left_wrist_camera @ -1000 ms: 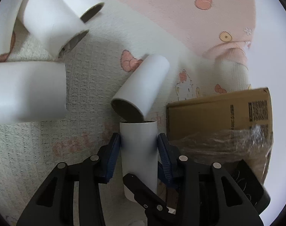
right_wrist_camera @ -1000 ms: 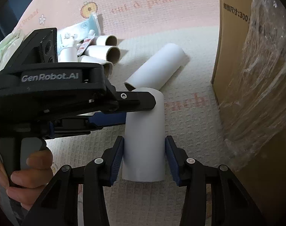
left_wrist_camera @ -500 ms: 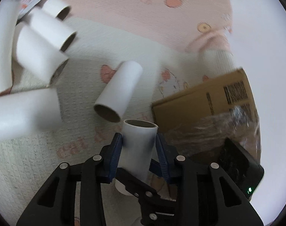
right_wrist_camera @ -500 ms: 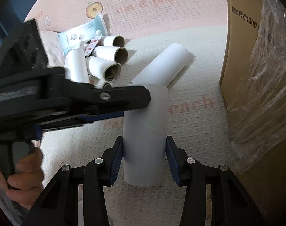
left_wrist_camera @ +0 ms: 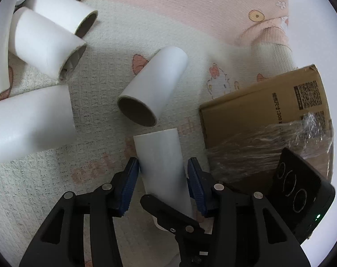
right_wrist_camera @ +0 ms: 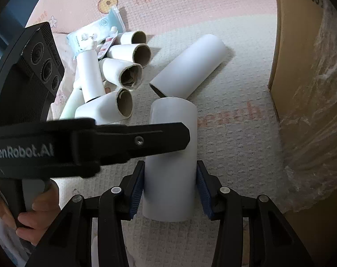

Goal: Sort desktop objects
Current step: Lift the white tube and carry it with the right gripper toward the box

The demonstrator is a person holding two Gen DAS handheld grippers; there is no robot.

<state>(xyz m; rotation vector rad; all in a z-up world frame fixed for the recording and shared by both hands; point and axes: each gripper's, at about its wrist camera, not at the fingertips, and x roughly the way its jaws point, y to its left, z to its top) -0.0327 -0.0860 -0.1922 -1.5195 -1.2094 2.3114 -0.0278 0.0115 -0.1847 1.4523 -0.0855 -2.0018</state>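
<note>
Thing: white paper tube (right_wrist_camera: 171, 155), lying on the mat (left_wrist_camera: 46, 178) beside the cardboard box (right_wrist_camera: 301, 89).
Feel: light, hollow, easy to squash.
Hold: around the middle, gently.
Right claw (right_wrist_camera: 170, 188): squeezing the tube.
Left claw (left_wrist_camera: 163, 185): narrow; one pad touches, a gap at the other.

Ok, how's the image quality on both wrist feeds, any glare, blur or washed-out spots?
Left wrist view: sharp, but the right edge past the cardboard box is blown out white, and the rolls at the left bend with the fisheye. Right wrist view: evenly lit, soft shadows, mild sheen on the box's plastic wrap; the left gripper blocks the lower left.
</note>
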